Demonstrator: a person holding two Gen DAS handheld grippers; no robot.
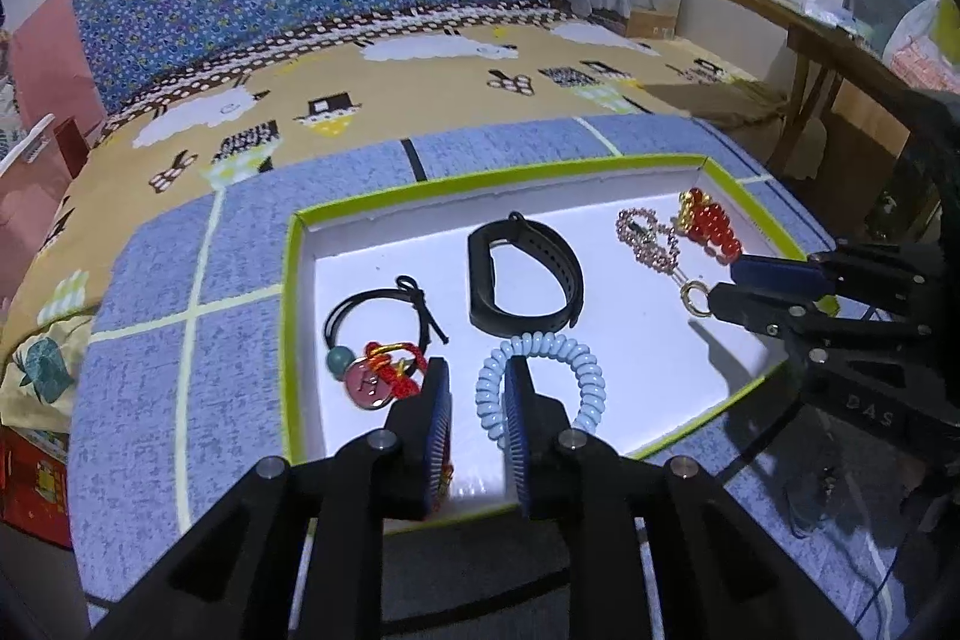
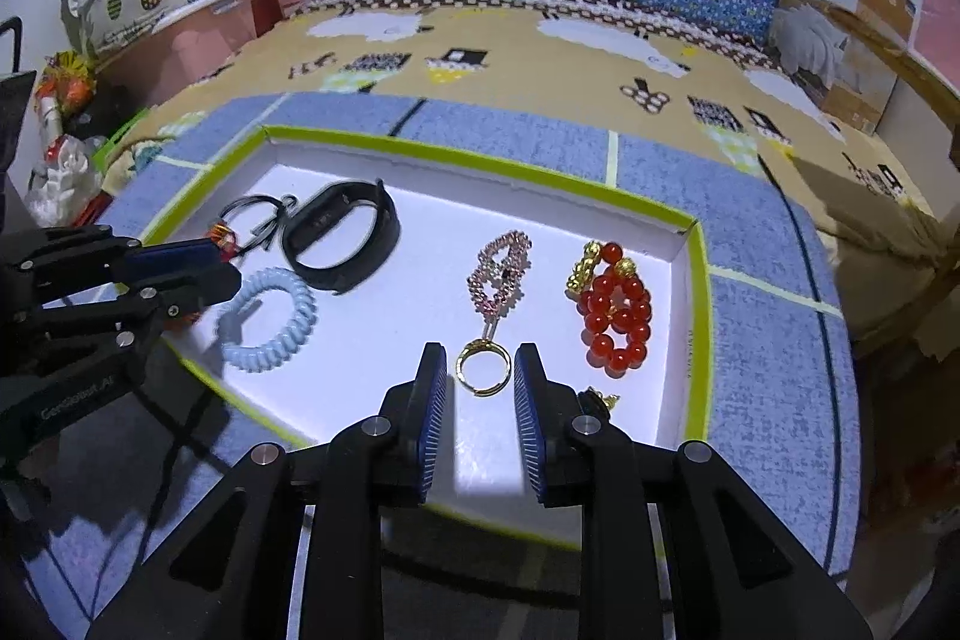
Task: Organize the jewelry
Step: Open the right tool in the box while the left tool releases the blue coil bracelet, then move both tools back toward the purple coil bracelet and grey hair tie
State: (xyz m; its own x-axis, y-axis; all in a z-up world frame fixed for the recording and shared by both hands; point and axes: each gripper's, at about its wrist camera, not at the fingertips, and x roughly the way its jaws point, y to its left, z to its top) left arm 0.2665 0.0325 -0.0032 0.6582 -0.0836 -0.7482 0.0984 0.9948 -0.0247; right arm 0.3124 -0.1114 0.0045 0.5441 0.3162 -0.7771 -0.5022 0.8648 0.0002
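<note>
Lying in shallow white cardboard tray (image 1: 384,220) with lime-green rim, frame centre: smooth black rubber wristband (image 1: 525,274), pale blue coiled plastic hair tie (image 1: 540,382), thin black cord bracelet (image 1: 384,310) with teal bead and pink round charm, glossy red bead bracelet (image 2: 618,319) with gold charms, pink beaded chain (image 2: 498,277) ending in gold metal ring (image 2: 483,370). Tray sits on fuzzy blue mat (image 1: 180,280).

Left gripper (image 1: 477,400): ribbed blue pads, jaws moderately open, empty, right pad overlapping hair tie's coil; contact unclear. Right gripper (image 2: 480,388): jaws moderately open, straddling gold ring, not gripping.
</note>
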